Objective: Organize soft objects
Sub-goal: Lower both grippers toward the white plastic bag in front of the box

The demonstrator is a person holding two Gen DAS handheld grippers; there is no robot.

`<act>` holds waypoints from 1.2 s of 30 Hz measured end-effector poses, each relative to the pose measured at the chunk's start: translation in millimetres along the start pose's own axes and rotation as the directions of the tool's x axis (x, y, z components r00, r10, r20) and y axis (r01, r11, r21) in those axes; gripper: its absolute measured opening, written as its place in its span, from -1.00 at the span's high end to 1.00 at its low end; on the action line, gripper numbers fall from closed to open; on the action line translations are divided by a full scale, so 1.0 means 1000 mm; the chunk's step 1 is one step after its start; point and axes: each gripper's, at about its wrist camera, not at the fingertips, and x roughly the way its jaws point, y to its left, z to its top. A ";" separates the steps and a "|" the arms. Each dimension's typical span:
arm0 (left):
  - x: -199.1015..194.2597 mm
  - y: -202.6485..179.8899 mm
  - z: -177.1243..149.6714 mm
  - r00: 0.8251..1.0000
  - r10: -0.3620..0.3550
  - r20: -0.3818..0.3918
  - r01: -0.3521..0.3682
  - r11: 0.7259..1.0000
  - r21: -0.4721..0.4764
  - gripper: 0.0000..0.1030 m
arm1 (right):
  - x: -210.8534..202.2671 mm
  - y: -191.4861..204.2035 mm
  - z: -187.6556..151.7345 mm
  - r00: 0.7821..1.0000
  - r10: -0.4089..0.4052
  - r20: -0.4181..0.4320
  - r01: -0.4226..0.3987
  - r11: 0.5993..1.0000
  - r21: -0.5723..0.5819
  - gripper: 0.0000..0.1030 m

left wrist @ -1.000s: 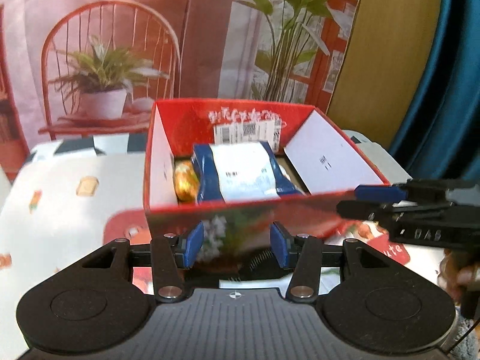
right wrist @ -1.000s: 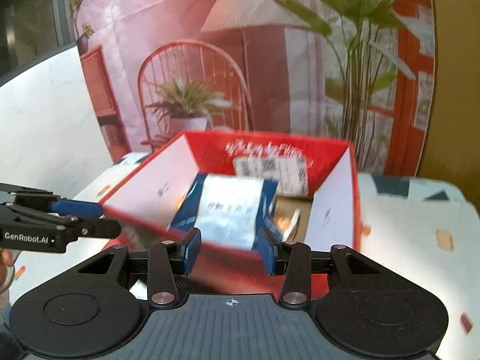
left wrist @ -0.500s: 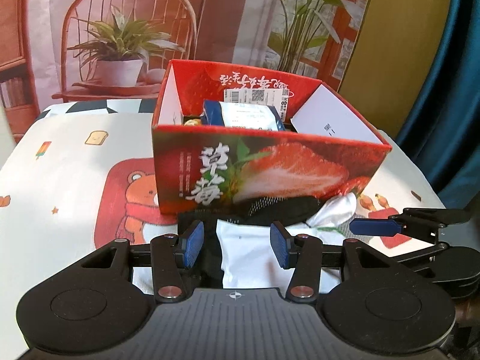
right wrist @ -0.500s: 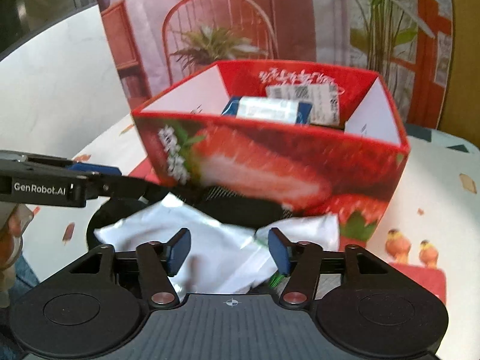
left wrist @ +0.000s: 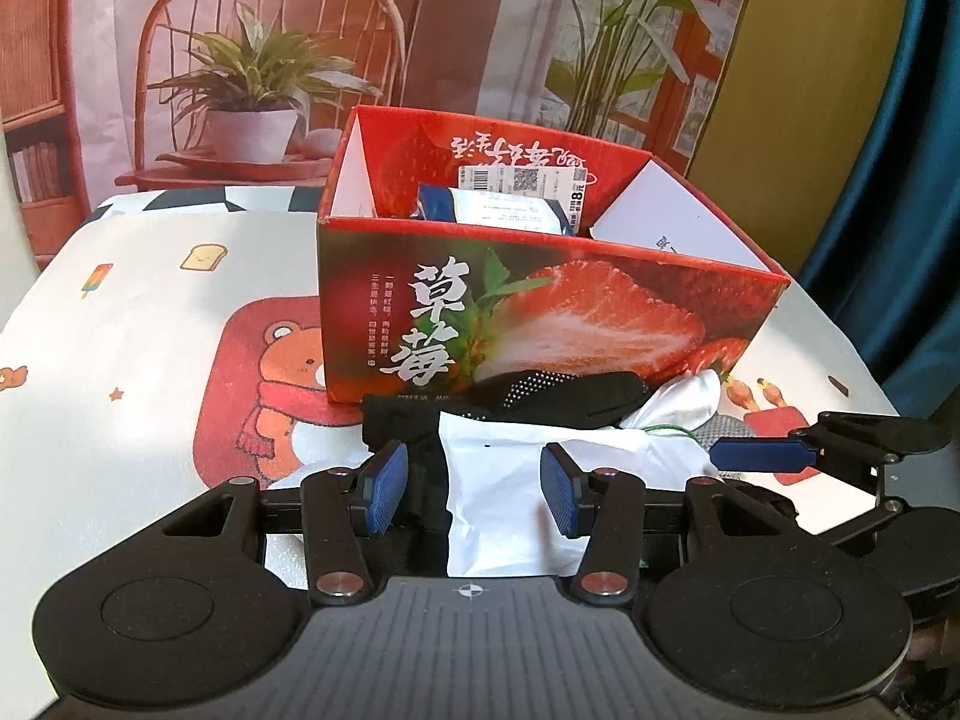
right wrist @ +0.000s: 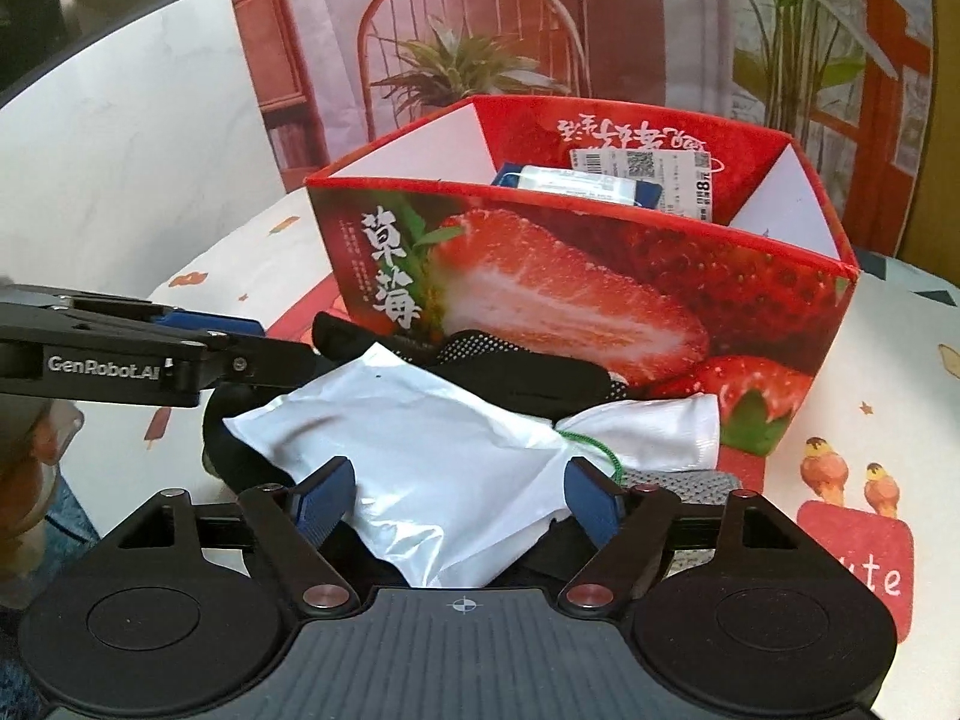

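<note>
1. A second ago both my claws looked down into the red strawberry box (left wrist: pixel 540 312) from above; now they sit lower, facing its front wall. The blue-and-white packet (left wrist: pixel 498 213) that was between my right claw's pads then now lies inside the box.
2. My right claw (right wrist: pixel 459 501) has just been opening. Its blue pads stand wide on either side of the white pouch (right wrist: pixel 432 456), and I see no pad pressing on it.
3. My left claw (left wrist: pixel 474 495) is partly open. Its pads straddle the edge of the same white pouch and some black fabric (left wrist: pixel 510 402), gripping nothing.
4. The soft things lie in a heap on the desk (left wrist: pixel 138 324), right against the box's front: the white pouch on top, the black fabric with white dots under it, a grey knitted piece (right wrist: pixel 678 483) at the right side.
5. A green cord (right wrist: pixel 591 447) ties the pouch's gathered end.
6. The desk's cloth shows a cartoon bear (left wrist: pixel 288 360).
</note>
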 end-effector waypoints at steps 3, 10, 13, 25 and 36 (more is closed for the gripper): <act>0.000 0.002 0.000 1.000 0.004 0.002 -0.004 1.000 -0.007 0.01 | 0.000 0.004 -0.001 1.000 -0.001 -0.001 0.000 1.000 -0.025 -0.53; 0.000 0.003 -0.001 1.000 0.015 0.004 -0.015 1.000 -0.019 0.01 | 0.001 0.012 -0.001 1.000 -0.005 0.001 0.005 0.997 -0.076 -0.63; 0.000 0.003 -0.001 1.000 0.016 0.005 -0.016 1.000 -0.020 0.01 | 0.002 0.013 -0.002 1.000 -0.006 -0.005 0.005 0.997 -0.082 -0.68; -0.003 0.009 0.000 0.999 0.027 0.038 -0.025 0.998 -0.051 0.01 | 0.011 0.001 -0.003 0.999 -0.033 -0.040 0.031 0.999 -0.034 -0.62; -0.013 0.011 0.009 0.993 -0.049 0.111 0.054 0.997 -0.046 0.00 | 0.001 -0.010 0.017 0.999 -0.022 0.040 0.022 1.000 -0.014 -0.50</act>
